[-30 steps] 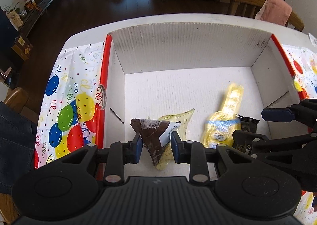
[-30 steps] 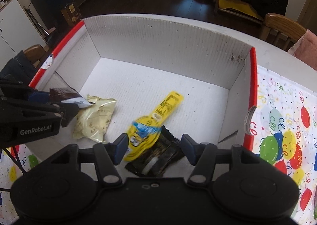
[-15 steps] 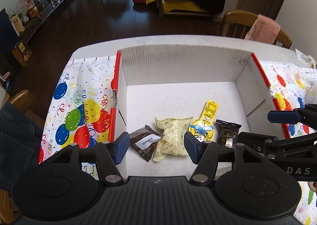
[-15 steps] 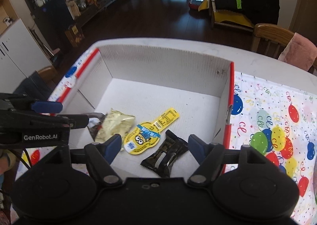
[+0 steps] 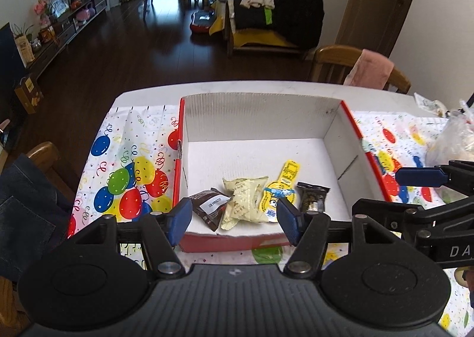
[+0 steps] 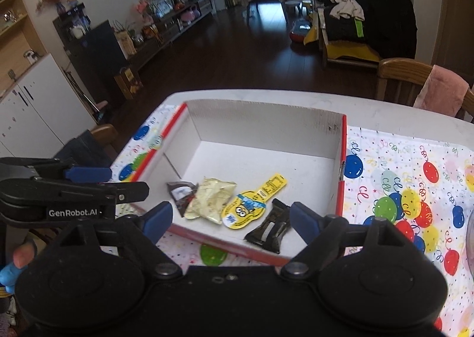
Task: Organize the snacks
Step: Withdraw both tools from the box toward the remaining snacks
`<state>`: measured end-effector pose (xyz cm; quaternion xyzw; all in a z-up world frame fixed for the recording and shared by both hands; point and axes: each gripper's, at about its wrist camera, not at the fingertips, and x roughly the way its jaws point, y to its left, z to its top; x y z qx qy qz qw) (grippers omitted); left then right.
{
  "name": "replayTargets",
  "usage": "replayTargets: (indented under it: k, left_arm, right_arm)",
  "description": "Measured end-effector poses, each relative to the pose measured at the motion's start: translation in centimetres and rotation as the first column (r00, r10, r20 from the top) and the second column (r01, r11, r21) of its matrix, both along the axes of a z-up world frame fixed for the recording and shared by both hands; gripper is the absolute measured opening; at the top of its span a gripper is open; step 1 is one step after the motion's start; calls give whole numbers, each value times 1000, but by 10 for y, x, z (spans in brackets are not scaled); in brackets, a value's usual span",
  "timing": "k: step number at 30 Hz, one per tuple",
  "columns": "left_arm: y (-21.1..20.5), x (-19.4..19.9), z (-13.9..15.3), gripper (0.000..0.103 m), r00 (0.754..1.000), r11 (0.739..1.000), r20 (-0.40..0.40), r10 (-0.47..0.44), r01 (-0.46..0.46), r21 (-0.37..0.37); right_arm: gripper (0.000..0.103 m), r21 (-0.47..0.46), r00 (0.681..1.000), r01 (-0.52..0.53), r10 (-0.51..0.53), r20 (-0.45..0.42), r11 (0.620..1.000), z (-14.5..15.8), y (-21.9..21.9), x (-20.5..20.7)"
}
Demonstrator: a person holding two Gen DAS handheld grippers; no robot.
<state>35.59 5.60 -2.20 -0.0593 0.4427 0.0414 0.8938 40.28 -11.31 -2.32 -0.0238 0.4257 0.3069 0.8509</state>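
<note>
You held both claws above the near edge of the box (image 5: 260, 117), and neither had hold of anything. Your left claw (image 5: 234, 220) stood about half open, its jaws opening, with only air between the blue pads (image 5: 179, 220). Your right claw (image 6: 231, 218) stood wider, its jaws also opening, and it too was empty.

All four snacks lay on the box floor in a row along the near wall, below and beyond your fingertips, untouched by either claw. From left to right there were the brown pack (image 5: 209, 207), the pale pack (image 5: 243, 199), the yellow pack (image 5: 280, 193) and the black pack (image 5: 311, 197). The brown pack's right edge touched or slipped under the pale one; the pale pack met the yellow one's round end; the black pack lay just beside the yellow.

In the left wrist view, the brown, pale and yellow packs showed through the gap of your left claw, and the black pack sat just past its right pad. In the right wrist view, all four packs showed between your right claw's pads, with the black pack (image 6: 268, 228) nearest the right pad (image 6: 305, 223).

The box sat on a balloon cloth (image 5: 127, 177) over the table (image 5: 142, 94). Your right claw crossed the right side of the left view, well clear of the box floor.
</note>
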Motion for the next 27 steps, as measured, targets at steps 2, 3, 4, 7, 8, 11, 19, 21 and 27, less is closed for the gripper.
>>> replayTargets:
  k: [2, 3, 4, 7, 8, 11, 19, 21, 27]
  left_arm:
    - [-1, -9, 5, 65, 1000, 1000, 17, -7, 7, 1]
    - [-2, -14, 7, 66, 1000, 1000, 27, -12, 12, 4]
    - [-3, -18, 9, 67, 999, 1000, 35, -17, 17, 7]
    - [-4, -33, 14, 67, 998, 1000, 57, -31, 31, 4]
    - [-5, -38, 15, 67, 997, 999, 65, -34, 34, 3]
    - [-4, -54, 18, 67, 996, 999, 83, -39, 40, -5]
    - [4, -93, 15, 75, 992, 999, 119, -33, 35, -17]
    - [5, -103, 12, 77, 992, 999, 122, -33, 34, -5]
    - [8, -128, -5, 80, 993, 999, 113, -43, 43, 1]
  right_arm:
    - [88, 12, 1000, -4, 4, 11, 1000, 4, -2, -8]
    - [88, 18, 1000, -5, 5, 14, 1000, 5, -3, -11]
    - [89, 24, 1000, -5, 4, 18, 1000, 7, -4, -15]
    - [89, 41, 1000, -8, 6, 28, 999, 10, -7, -28]
    - [90, 48, 1000, -9, 7, 30, 999, 11, -8, -32]
    - [93, 58, 999, -6, 3, 42, 998, 12, -10, -47]
    - [101, 84, 998, -11, 6, 62, 996, 8, -17, -80]
    - [101, 76, 998, -12, 7, 68, 997, 4, -18, -89]
    - [101, 37, 998, -4, 2, 57, 999, -16, -21, -116]
